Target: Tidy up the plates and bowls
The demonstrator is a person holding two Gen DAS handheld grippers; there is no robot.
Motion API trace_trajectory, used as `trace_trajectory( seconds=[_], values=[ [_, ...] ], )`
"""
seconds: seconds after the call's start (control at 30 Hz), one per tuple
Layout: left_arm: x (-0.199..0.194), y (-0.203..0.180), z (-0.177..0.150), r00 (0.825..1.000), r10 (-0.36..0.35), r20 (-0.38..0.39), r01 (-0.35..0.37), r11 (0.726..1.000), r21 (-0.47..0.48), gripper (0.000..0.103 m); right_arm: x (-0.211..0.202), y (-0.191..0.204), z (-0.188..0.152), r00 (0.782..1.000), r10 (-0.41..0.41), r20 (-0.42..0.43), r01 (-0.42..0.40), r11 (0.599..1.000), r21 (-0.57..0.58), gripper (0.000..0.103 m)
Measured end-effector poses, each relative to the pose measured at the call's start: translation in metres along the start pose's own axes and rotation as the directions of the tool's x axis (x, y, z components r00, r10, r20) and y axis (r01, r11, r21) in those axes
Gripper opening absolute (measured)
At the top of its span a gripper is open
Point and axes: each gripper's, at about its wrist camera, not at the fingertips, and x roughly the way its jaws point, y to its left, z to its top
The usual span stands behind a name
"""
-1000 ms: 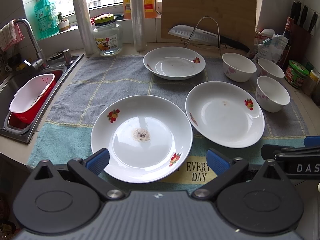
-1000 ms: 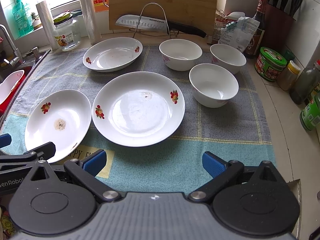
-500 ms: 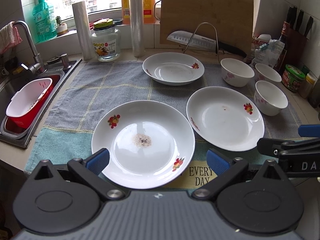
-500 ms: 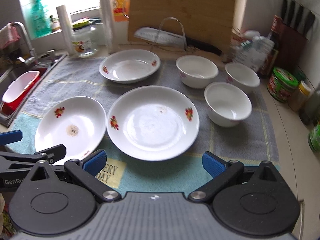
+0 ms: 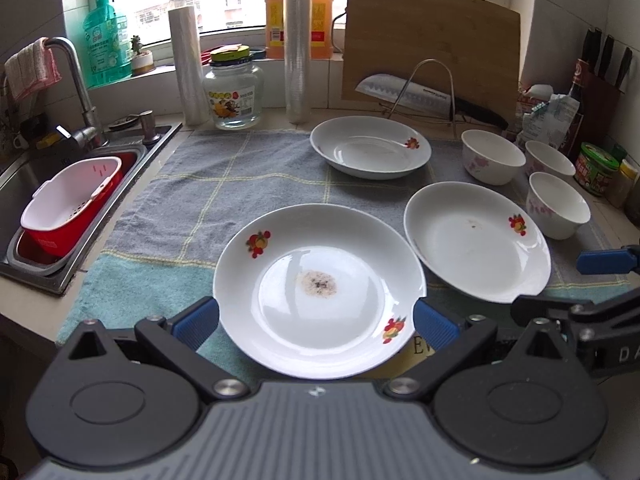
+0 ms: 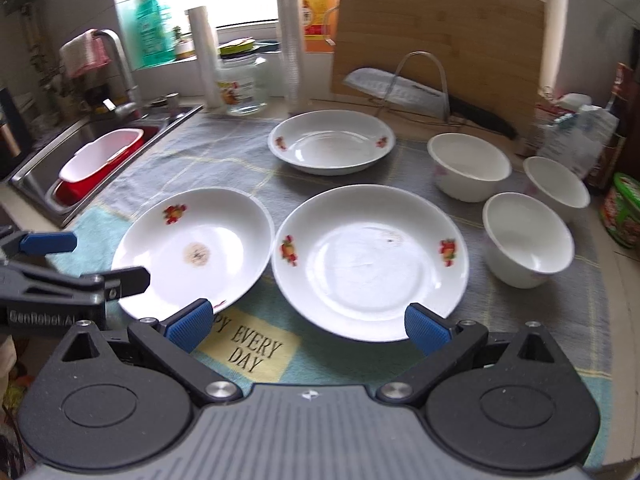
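Hovering w/ fingers spread, the left gripper (image 5: pixel 316 322) and right gripper (image 6: pixel 306 326) are grasping nothing; three plates (image 6: pixel 370 260), three bowls (image 6: pixel 528 240) are lying unstacked.

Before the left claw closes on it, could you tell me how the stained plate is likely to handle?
The stained plate looks like glazed ceramic, so probably rigid and breakable. Its glossy rim may slip between the open left claw. On the towel, it likely won't slide much.

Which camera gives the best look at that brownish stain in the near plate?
The left wrist view: the stain sits close, centred and sharp, with dark specks visible. The right wrist view shows it smaller, off to the left and slightly blurred.
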Motion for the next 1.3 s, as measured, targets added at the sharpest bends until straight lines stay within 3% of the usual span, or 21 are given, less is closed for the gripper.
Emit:
trace_trajectory(
  seconds=[0.23,0.63,0.8,1.0,1.3],
  values=[
    [-0.001,0.016,-0.007,1.0,0.017,-0.011,-0.018,1.0,-0.021,0.102,0.016,0.016,-0.016,0.996,0.08,-0.031,-0.082,0.994,-0.076,0.103],
    [0.018,0.071,0.005,1.0,-0.016,-0.019,0.017,1.0,0.014,0.102,0.077,0.067,-0.029,0.995,0.052,-0.083,-0.065,0.985,-0.162,0.103],
    [0.034,0.083,0.008,0.998,-0.052,-0.041,0.055,0.996,0.065,0.102,0.093,0.085,-0.032,0.998,0.015,-0.066,-0.027,0.981,-0.193,0.103],
    [0.052,0.091,0.014,0.99,-0.123,-0.071,0.131,0.984,0.123,0.102,0.102,0.094,-0.028,0.998,0.03,-0.047,-0.038,0.981,-0.189,0.103],
    [0.089,0.093,0.034,0.956,-0.25,-0.151,0.28,0.933,0.227,0.102,0.109,0.096,-0.028,0.999,0.054,0.005,-0.051,0.978,-0.202,0.103]
  ],
)
